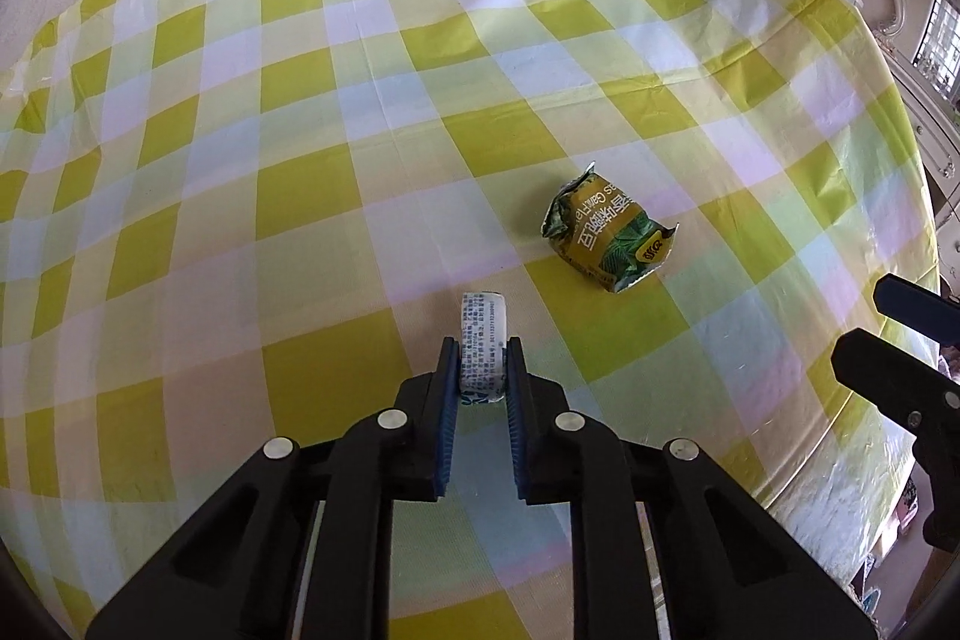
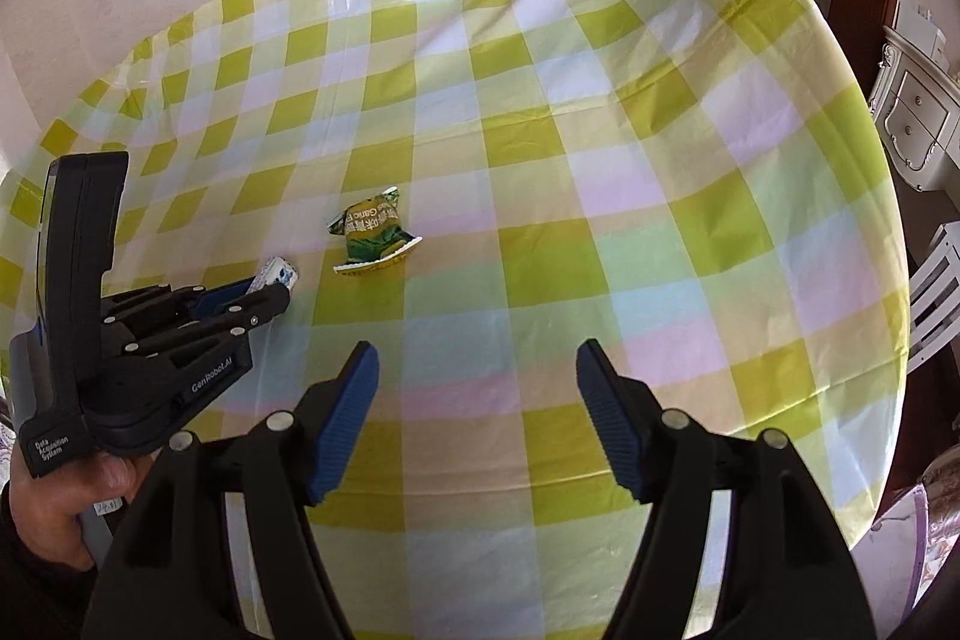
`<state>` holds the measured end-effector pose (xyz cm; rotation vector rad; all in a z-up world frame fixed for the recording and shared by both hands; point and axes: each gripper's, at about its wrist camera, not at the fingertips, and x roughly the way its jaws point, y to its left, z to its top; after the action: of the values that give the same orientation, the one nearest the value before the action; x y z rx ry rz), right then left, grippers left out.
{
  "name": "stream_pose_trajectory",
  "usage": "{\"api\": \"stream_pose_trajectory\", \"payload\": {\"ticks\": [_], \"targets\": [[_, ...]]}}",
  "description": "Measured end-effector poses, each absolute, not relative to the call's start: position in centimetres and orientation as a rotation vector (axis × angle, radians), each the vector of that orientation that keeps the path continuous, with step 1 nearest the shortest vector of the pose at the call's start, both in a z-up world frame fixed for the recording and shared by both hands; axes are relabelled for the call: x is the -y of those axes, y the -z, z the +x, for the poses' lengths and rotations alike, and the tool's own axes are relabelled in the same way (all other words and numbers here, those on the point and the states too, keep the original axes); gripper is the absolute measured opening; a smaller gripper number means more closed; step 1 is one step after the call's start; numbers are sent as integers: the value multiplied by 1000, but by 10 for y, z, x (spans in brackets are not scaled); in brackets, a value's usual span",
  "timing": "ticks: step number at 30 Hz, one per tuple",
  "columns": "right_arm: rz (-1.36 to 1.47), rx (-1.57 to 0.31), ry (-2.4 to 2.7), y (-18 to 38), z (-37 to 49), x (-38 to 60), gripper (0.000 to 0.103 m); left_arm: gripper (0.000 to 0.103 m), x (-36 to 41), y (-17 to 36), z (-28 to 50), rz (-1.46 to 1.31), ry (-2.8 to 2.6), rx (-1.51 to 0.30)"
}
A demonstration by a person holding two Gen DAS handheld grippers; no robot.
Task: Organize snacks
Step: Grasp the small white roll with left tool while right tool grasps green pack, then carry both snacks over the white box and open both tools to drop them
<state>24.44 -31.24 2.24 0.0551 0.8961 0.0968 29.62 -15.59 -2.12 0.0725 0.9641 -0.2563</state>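
Left claw (image 1: 483, 358) grips white packet (image 1: 480, 334); green snack bag (image 1: 609, 235) nearby, apart.

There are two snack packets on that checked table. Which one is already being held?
The small white packet, clamped in the left gripper. The green and yellow packet lies loose on the tablecloth, touched by nothing; the right gripper is open and empty.

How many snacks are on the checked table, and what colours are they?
White snack packets: 1, clamped in the left hand-held gripper, packet at
Green snack packets: 1, lying loose on the tablecloth, packet at
Total: 2 snacks
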Motion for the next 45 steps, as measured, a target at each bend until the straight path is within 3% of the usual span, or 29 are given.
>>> {"api": "stream_pose_trajectory", "payload": {"ticks": [18, 23, 36, 45], "targets": [[-75, -923, -143, 9, 325, 237, 67, 15, 111, 17, 292, -78, 192, -945], [-49, -947, -138, 17, 336, 234, 56, 15, 107, 18, 292, -90, 188, -945], [-57, -923, -149, 14, 333, 232, 39, 15, 106, 20, 292, -98, 192, -948], [-31, -922, -138, 12, 313, 245, 37, 15, 108, 20, 289, -98, 199, -945]]}}
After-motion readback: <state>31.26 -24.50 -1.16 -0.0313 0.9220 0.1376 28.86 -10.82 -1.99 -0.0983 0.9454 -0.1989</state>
